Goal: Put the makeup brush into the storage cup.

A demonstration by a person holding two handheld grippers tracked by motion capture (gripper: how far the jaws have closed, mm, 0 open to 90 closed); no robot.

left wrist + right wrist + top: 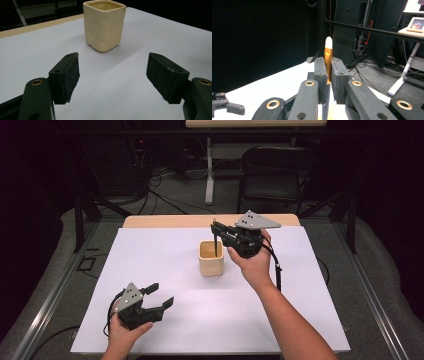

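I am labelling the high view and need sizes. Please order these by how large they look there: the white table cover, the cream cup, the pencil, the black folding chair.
1. White table cover, by far the largest.
2. Black folding chair, though it stands farther away.
3. Cream cup.
4. Pencil, a thin stick over the cup, held by the right gripper.

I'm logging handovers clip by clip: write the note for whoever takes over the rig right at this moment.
Right gripper: shut on a pencil, held upright with its eraser end up and its lower end down inside the mouth of the cream square cup.
Left gripper: open, holding nothing, low over the white sheet near the front-left, pointing toward the cup.
Done: pencil picked up and brought to the cup.
Left: release the pencil so it drops in, then draw the right gripper back. Whether its tip touches the cup's bottom cannot be told.
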